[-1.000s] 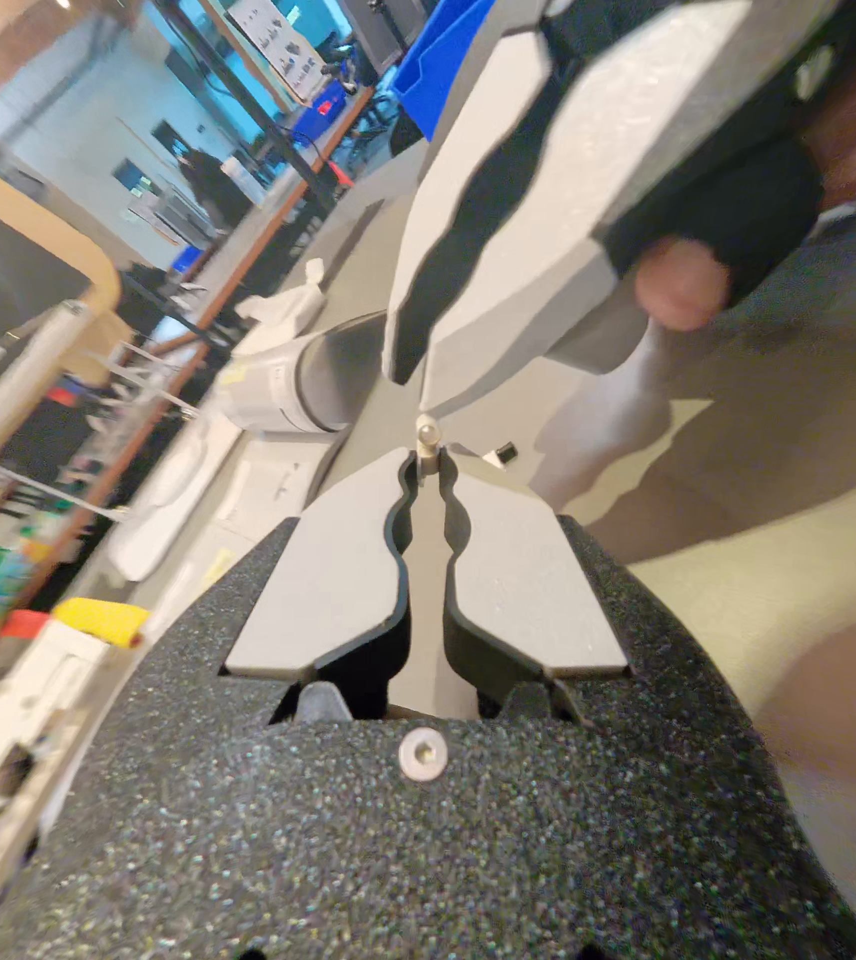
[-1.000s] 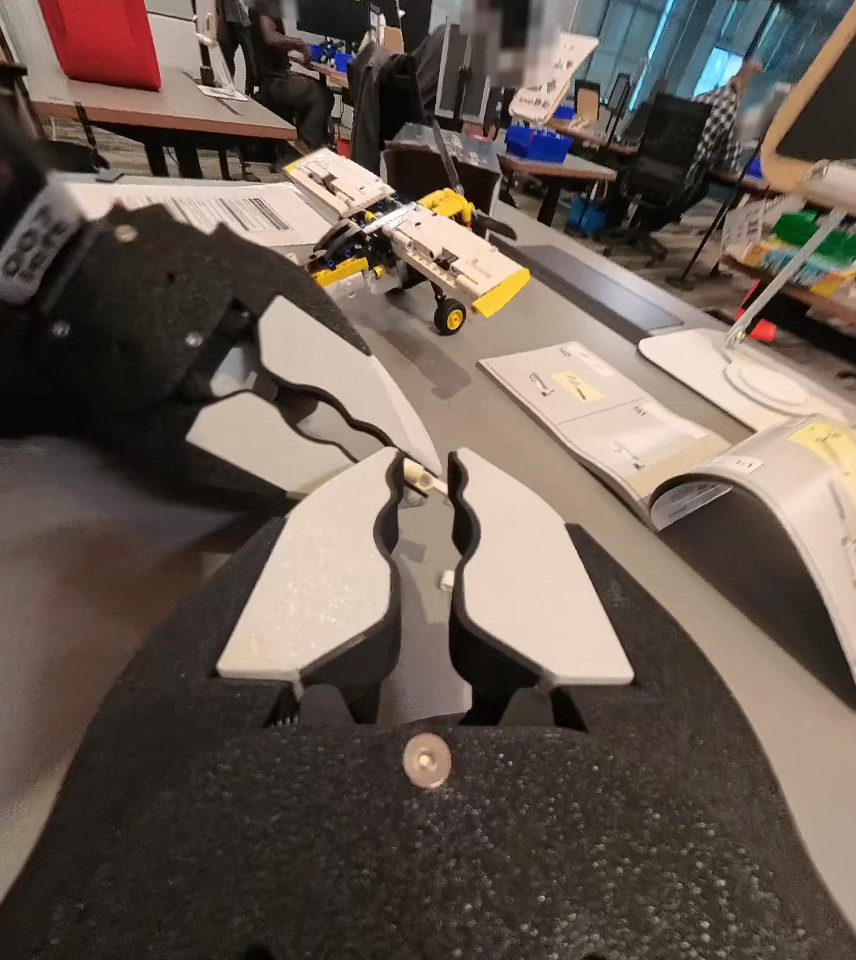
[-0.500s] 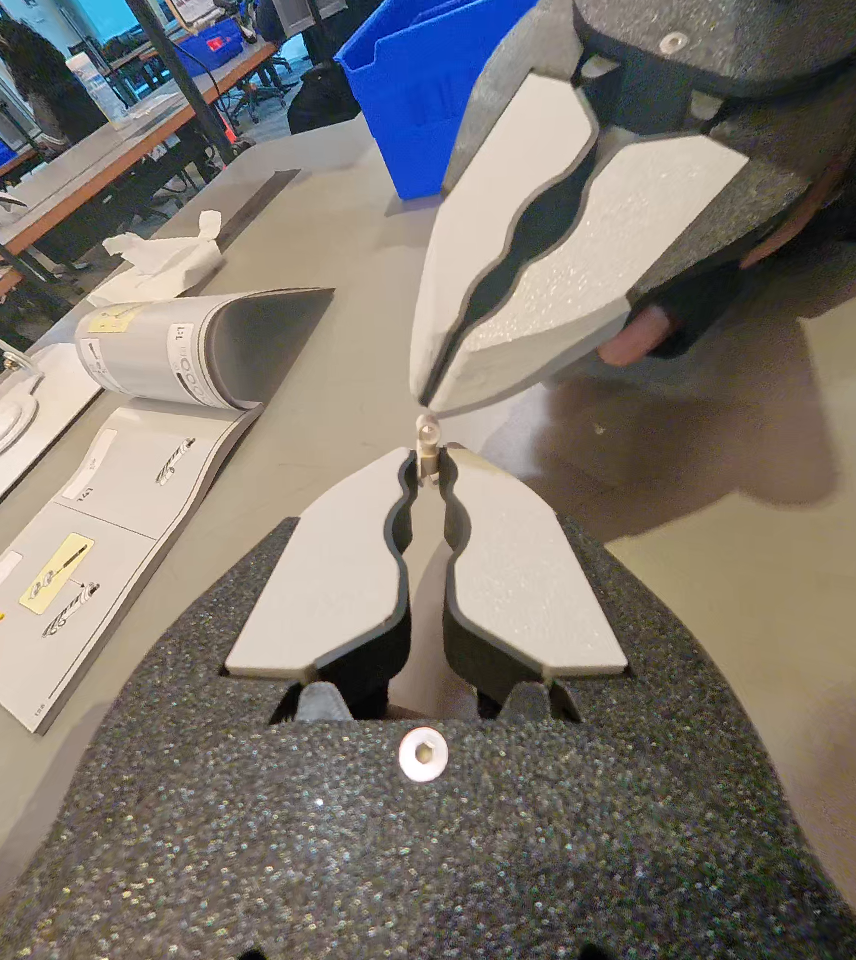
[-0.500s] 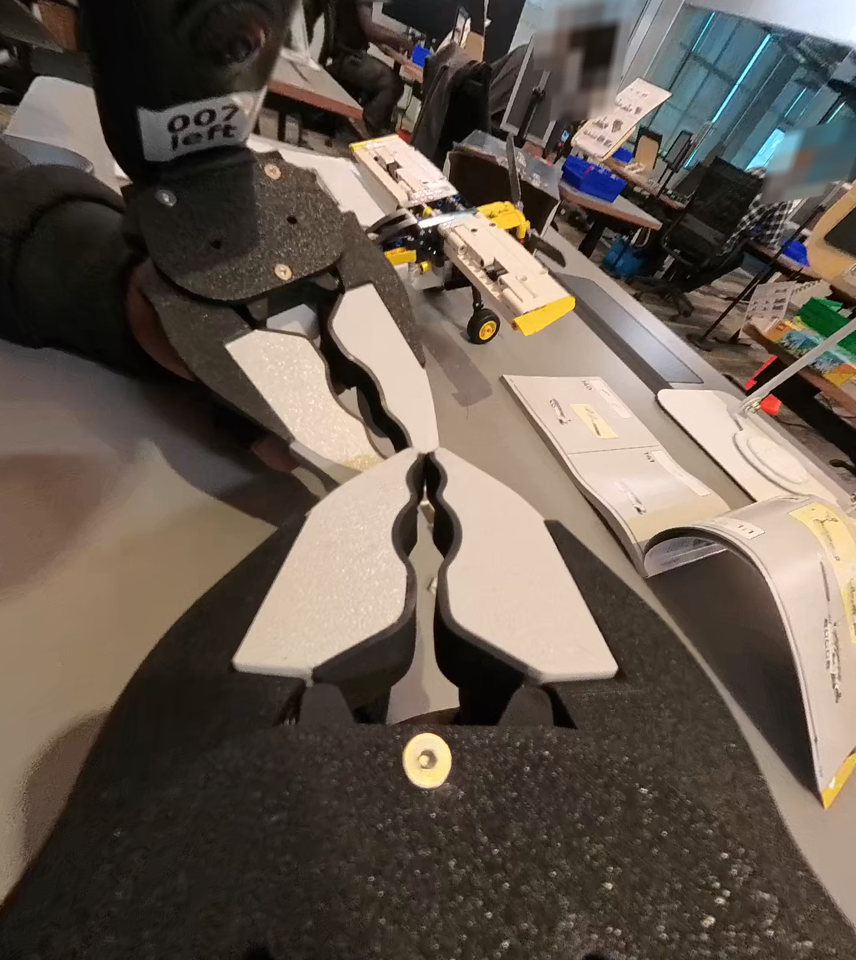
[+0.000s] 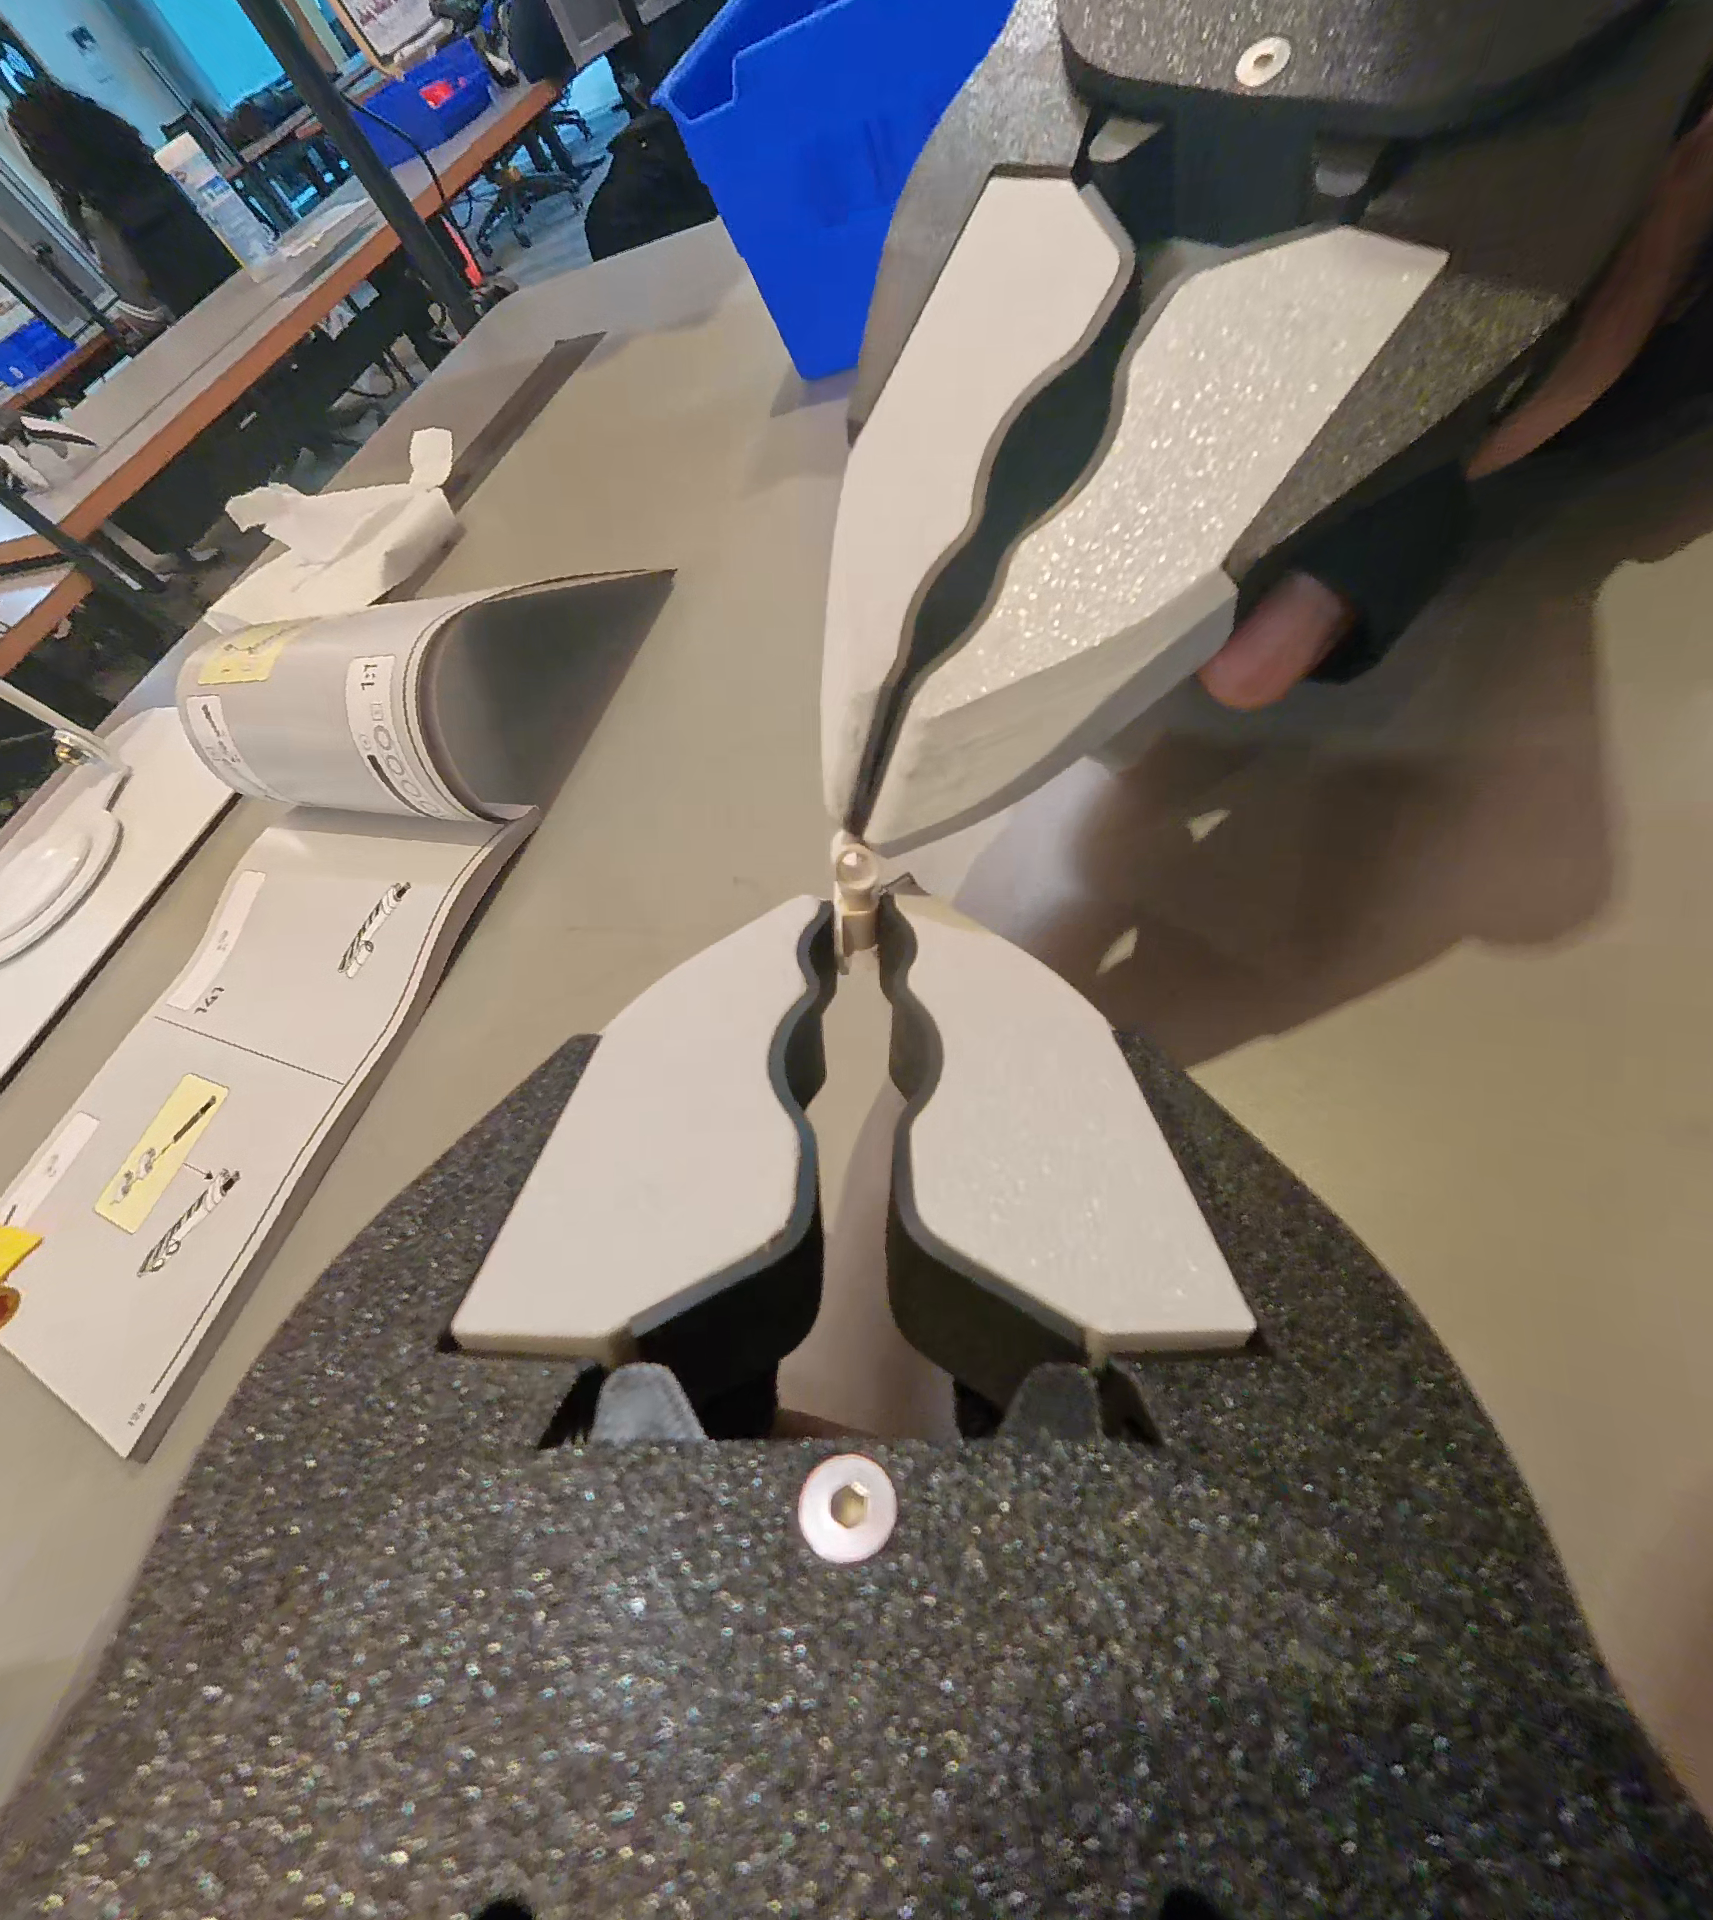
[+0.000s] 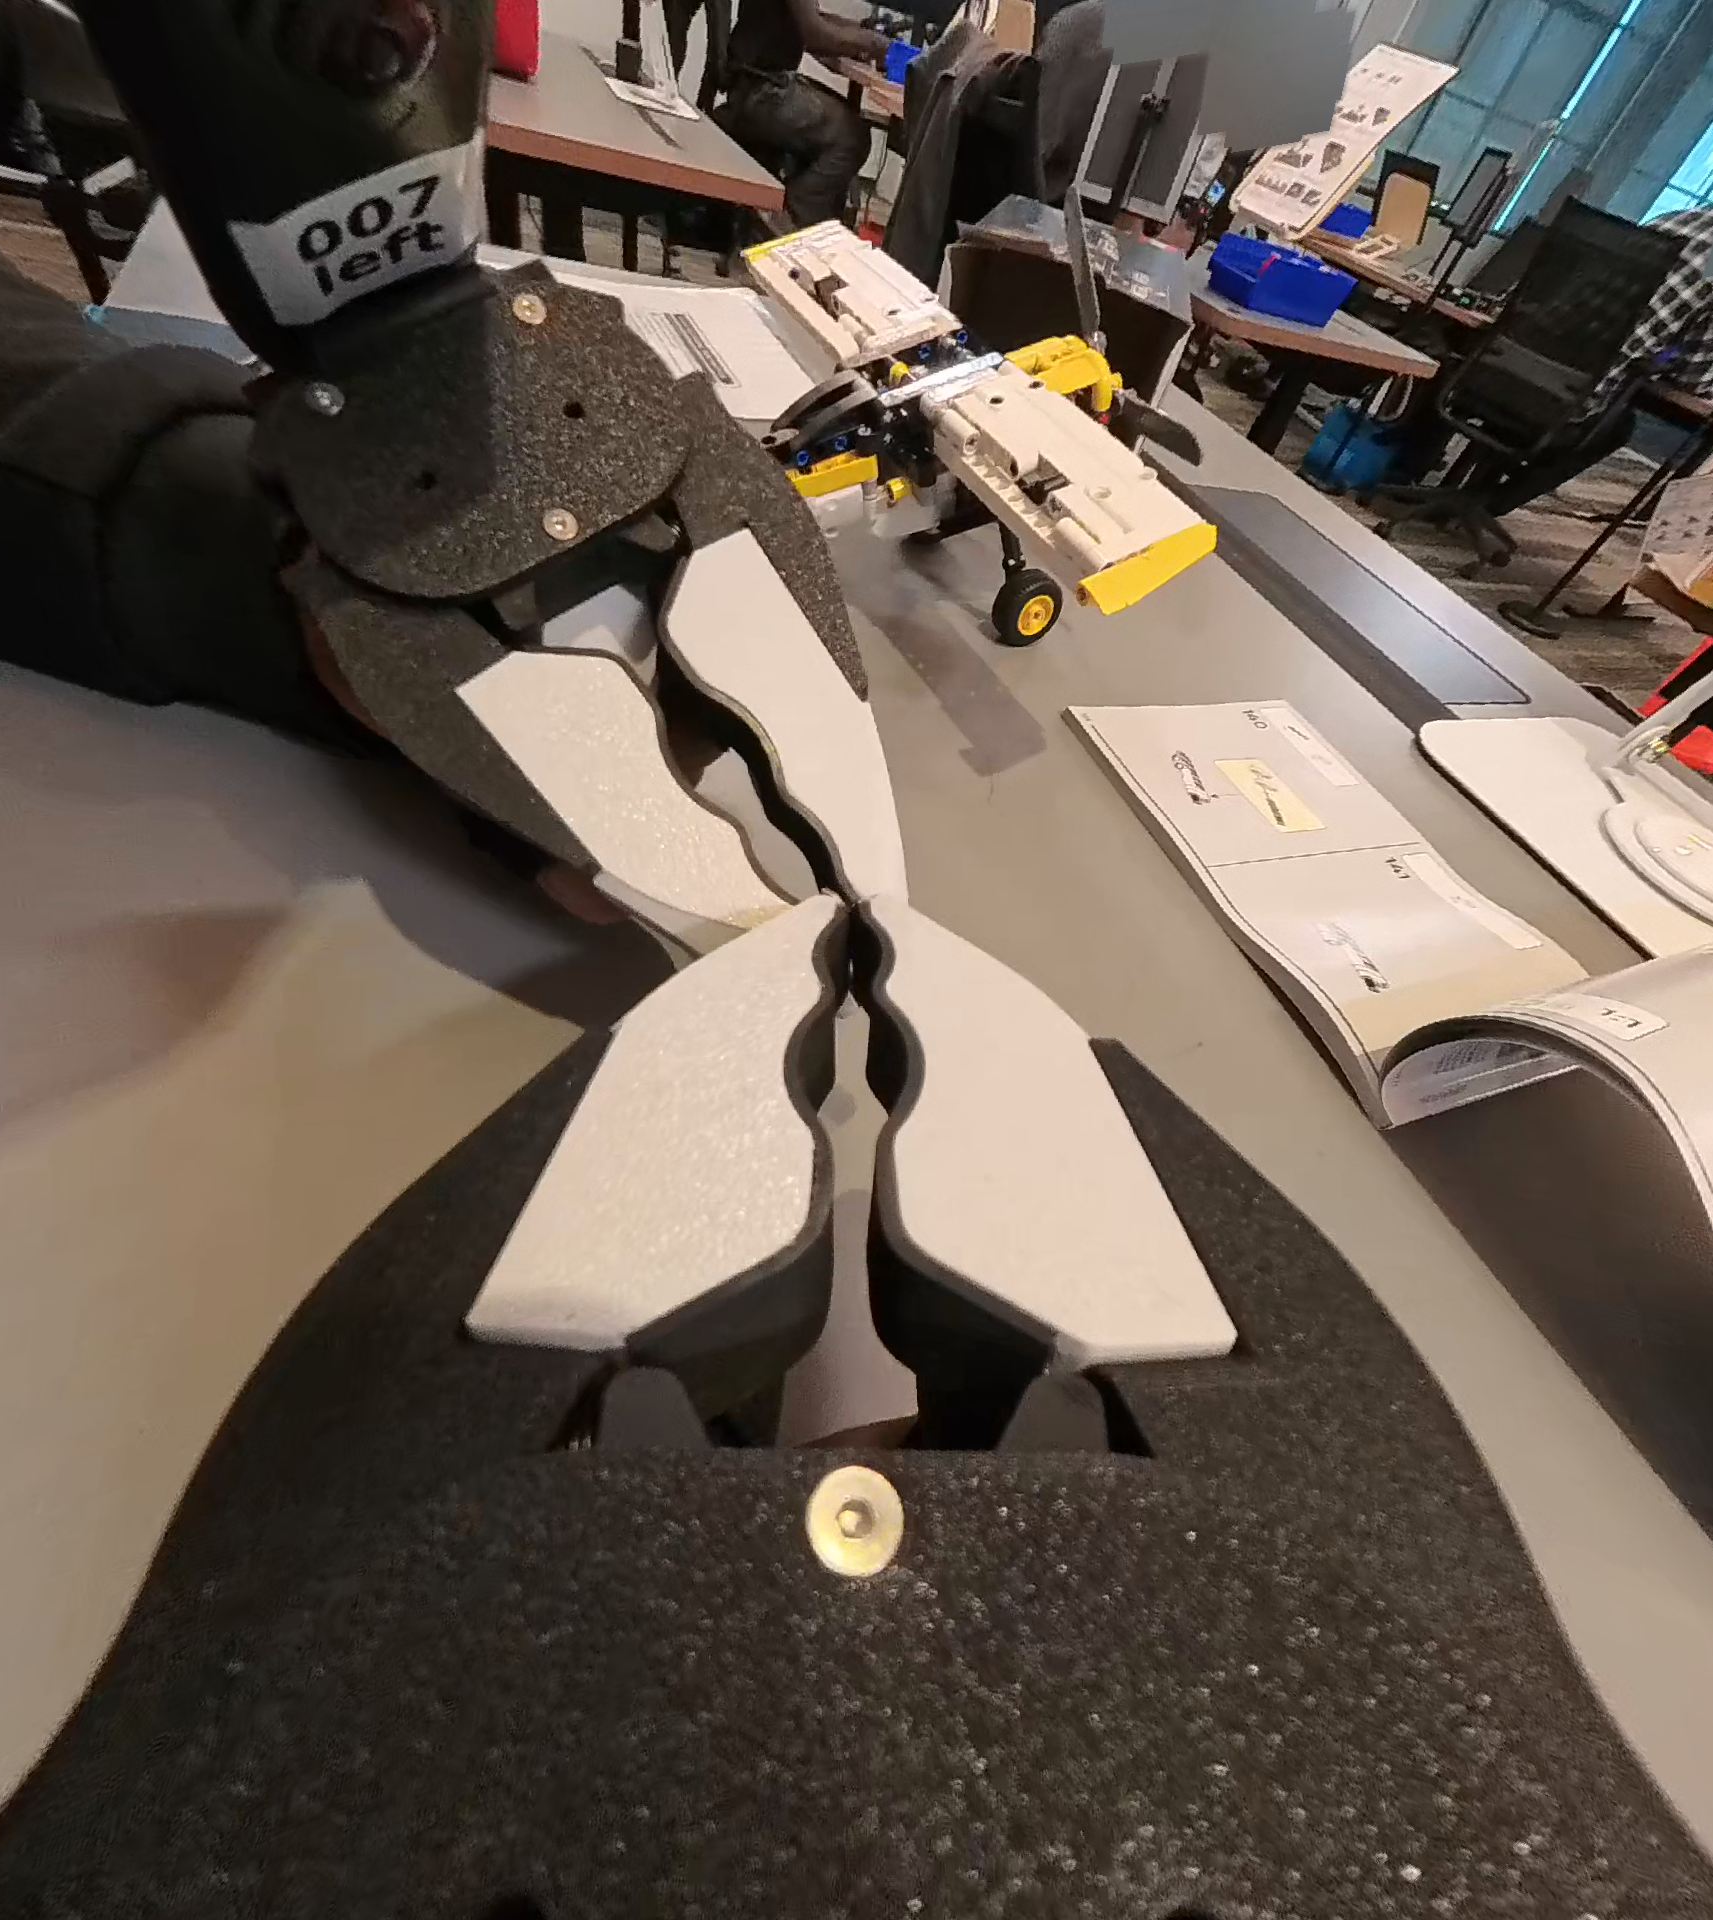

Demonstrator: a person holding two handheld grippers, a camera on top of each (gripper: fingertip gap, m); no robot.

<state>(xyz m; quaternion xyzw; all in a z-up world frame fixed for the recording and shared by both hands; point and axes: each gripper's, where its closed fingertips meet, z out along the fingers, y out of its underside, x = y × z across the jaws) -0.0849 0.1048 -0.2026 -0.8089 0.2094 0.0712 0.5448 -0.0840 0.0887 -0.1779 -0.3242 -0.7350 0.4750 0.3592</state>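
In the left wrist view my left gripper (image 5: pixel 854 916) is shut on a small tan peg (image 5: pixel 854 883), which sticks out upright past its fingertips. My right gripper (image 5: pixel 858 819) comes in from above, tip to tip with the left one. Its jaws are closed, and its tips touch the peg's far end. In the right wrist view my right gripper (image 6: pixel 854 916) is shut, and its tips meet the tips of the left gripper (image 6: pixel 857 885). The peg is hidden there. Both are held above the grey table (image 5: pixel 686 582).
A white and yellow brick-built toy plane (image 6: pixel 987 447) stands at the back of the table. An open instruction booklet (image 6: pixel 1299 852) with a curled page lies to the right. A blue bin (image 5: pixel 810 156), a crumpled tissue (image 5: pixel 353 520) and a white lamp base (image 6: pixel 1610 831) are farther off. My two grippers' fingertips are within a few centimetres of each other.
My right gripper closed from a narrow gap and moved in until its tips met the peg's end. My left gripper kept its hold on the peg while both swung round.
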